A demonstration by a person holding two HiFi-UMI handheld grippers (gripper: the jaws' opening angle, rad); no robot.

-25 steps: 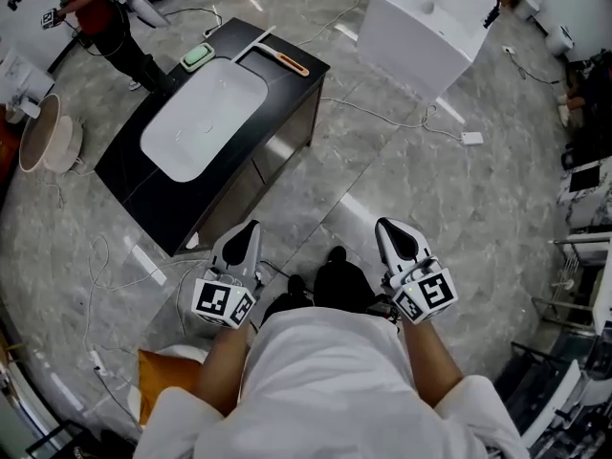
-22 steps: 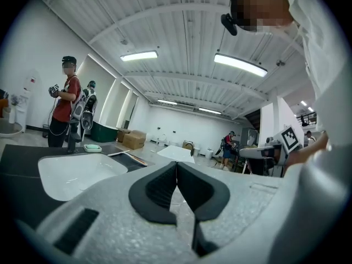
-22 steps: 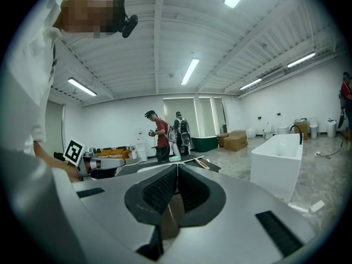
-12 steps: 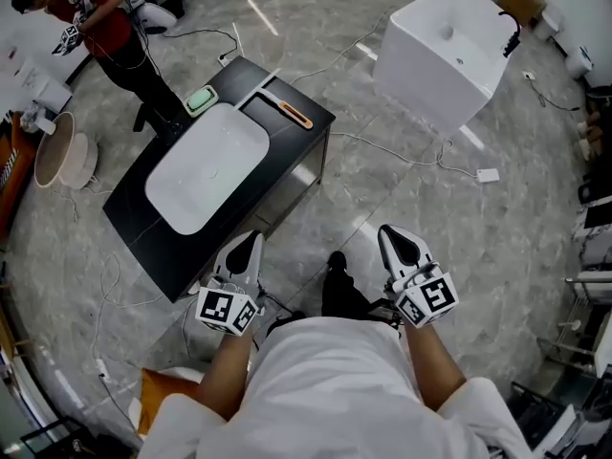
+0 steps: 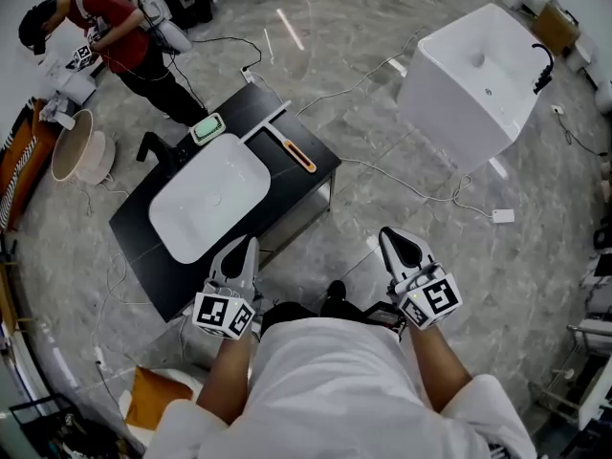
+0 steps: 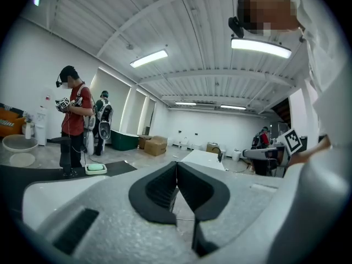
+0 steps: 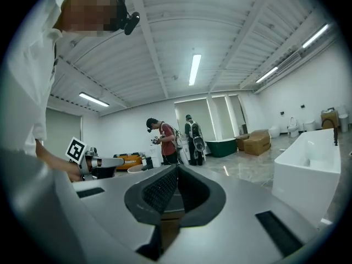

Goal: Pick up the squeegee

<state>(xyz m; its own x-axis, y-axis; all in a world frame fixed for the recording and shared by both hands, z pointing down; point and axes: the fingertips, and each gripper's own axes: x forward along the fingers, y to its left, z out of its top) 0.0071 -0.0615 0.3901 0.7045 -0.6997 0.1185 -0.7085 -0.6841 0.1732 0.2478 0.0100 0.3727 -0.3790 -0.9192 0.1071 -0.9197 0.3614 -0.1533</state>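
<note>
The squeegee (image 5: 295,154), with an orange handle and a pale blade bar, lies on the far right part of the black counter (image 5: 298,177), beside the white basin (image 5: 206,199). My left gripper (image 5: 244,252) hangs over the counter's near edge, shut and empty. My right gripper (image 5: 399,245) is over the floor to the right of the counter, also shut with nothing in it. Both are well short of the squeegee. In the left gripper view the jaws (image 6: 176,164) meet at their tips; in the right gripper view the jaws (image 7: 177,169) are pressed together too.
A green soap dish (image 5: 206,128) sits at the counter's far corner. A large white tub (image 5: 483,79) stands on the floor at the right. A person in a red shirt (image 5: 120,36) works at the far left near a round bowl (image 5: 76,156). Cables (image 5: 421,191) trail over the floor.
The counter and squeegee have come nearer in the head view as I walk forward. Both grippers travel with me, still shut; the left one now reaches over the counter's near edge.
</note>
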